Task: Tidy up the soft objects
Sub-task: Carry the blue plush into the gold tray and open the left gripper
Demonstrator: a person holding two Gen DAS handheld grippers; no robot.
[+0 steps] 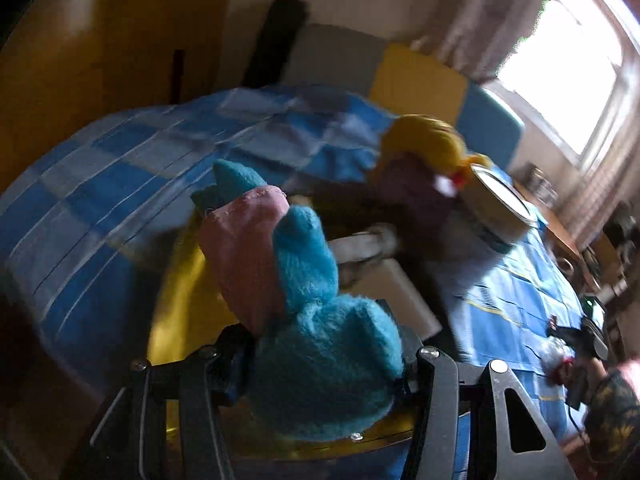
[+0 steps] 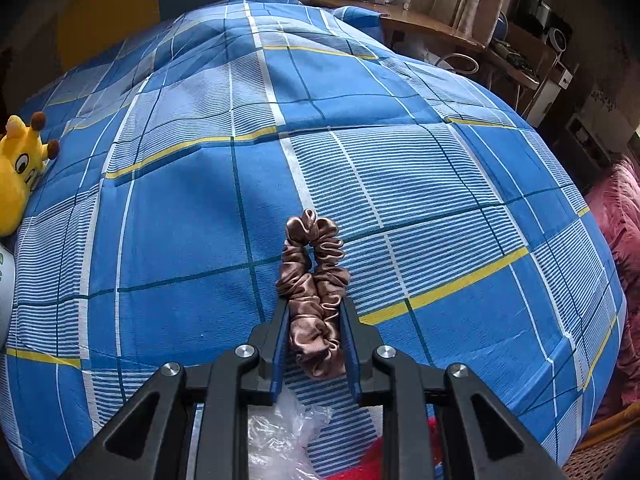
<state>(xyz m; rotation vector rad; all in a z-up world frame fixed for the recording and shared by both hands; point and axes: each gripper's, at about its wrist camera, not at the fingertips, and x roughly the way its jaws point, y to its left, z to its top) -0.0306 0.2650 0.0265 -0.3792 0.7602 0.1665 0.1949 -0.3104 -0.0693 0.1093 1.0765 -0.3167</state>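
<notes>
In the left wrist view, my left gripper point(image 1: 324, 360) is shut on a blue plush toy point(image 1: 320, 360) with a pink patch, held over a yellow round tub point(image 1: 176, 300). This view is blurred. Inside the tub I make out a white box point(image 1: 396, 296). At its far rim a doll with yellow hair point(image 1: 428, 140) leans. In the right wrist view, my right gripper point(image 2: 316, 312) is shut on a brown satin scrunchie point(image 2: 314, 280), which hangs squeezed long and narrow just above the blue checked bedspread point(image 2: 400, 160).
A yellow giraffe plush point(image 2: 20, 172) lies at the bed's left edge. Clear plastic wrap point(image 2: 280, 428) and something red point(image 2: 372, 468) lie under my right gripper. A round tin point(image 1: 500, 208) sits beside the doll. A pink blanket point(image 2: 624, 220) and a cluttered desk point(image 2: 420, 24) flank the bed.
</notes>
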